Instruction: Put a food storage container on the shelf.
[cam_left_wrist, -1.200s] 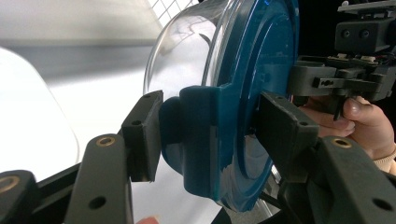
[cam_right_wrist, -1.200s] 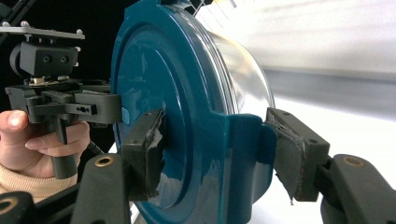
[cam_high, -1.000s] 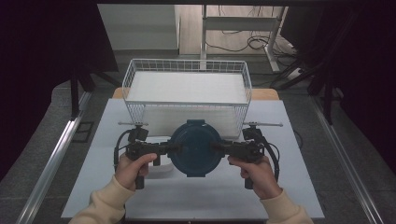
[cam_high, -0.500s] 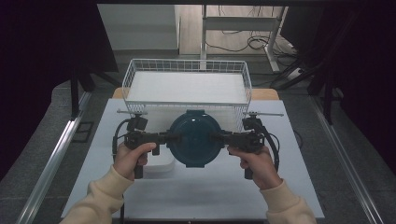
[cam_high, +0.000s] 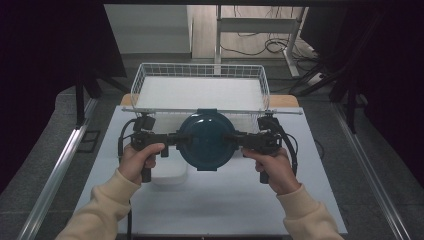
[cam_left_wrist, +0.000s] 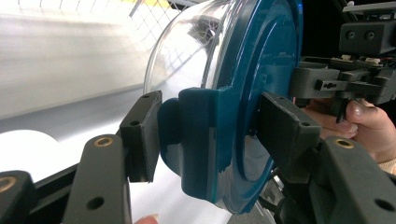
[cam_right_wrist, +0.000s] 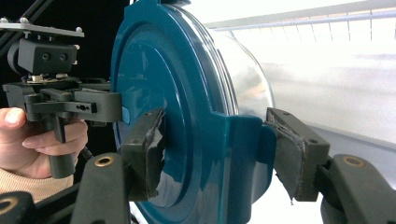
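Teal-lidded container (cam_high: 206, 141) hangs between both claws, left claw (cam_left_wrist: 205, 140) and right claw (cam_right_wrist: 215, 149) each clamping one side latch. This keeps it level for the wire basket (cam_high: 200, 71)

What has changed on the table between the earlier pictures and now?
Both hand-held grippers, left and right, have carried the teal-lidded container up the high view, toward the wire basket. Each stays clamped on a side tab. The basket and a white round object stayed put.

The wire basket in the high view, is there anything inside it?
No, the wire basket holds nothing; the blue-lidded container hangs in front of it.
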